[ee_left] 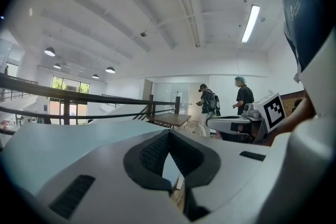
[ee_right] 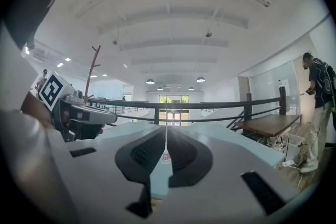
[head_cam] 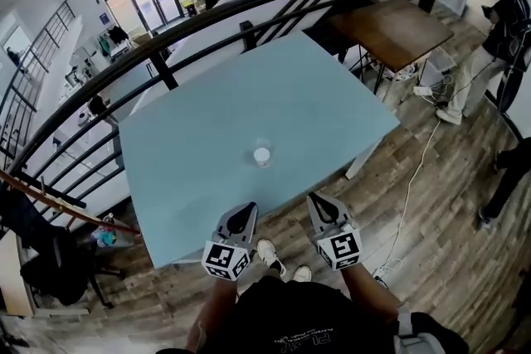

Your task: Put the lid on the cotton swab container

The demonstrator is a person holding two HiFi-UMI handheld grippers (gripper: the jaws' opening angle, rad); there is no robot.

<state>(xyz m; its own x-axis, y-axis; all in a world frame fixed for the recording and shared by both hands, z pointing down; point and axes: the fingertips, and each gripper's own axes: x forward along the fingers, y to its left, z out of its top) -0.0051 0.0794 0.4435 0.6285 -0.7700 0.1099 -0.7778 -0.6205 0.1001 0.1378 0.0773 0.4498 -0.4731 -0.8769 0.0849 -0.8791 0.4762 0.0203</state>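
A small round cotton swab container (head_cam: 262, 154) with a white top stands alone near the middle of the pale blue table (head_cam: 207, 145). No separate lid shows in any view. Both grippers hover side by side over the table's near edge, well short of the container. My left gripper (head_cam: 246, 212) is shut with nothing in it; in its own view the jaws (ee_left: 169, 134) meet at the tips. My right gripper (head_cam: 319, 201) is also shut and empty. Through the slit below its closed tips (ee_right: 166, 131) the container (ee_right: 166, 156) shows straight ahead.
A black railing (head_cam: 249, 0) curves round the table's far side. A brown wooden table (head_cam: 390, 29) stands at the back right. A person (head_cam: 489, 46) stands at the far right, and a white cable (head_cam: 415, 186) runs over the wooden floor. A dark chair (head_cam: 50, 261) sits at the left.
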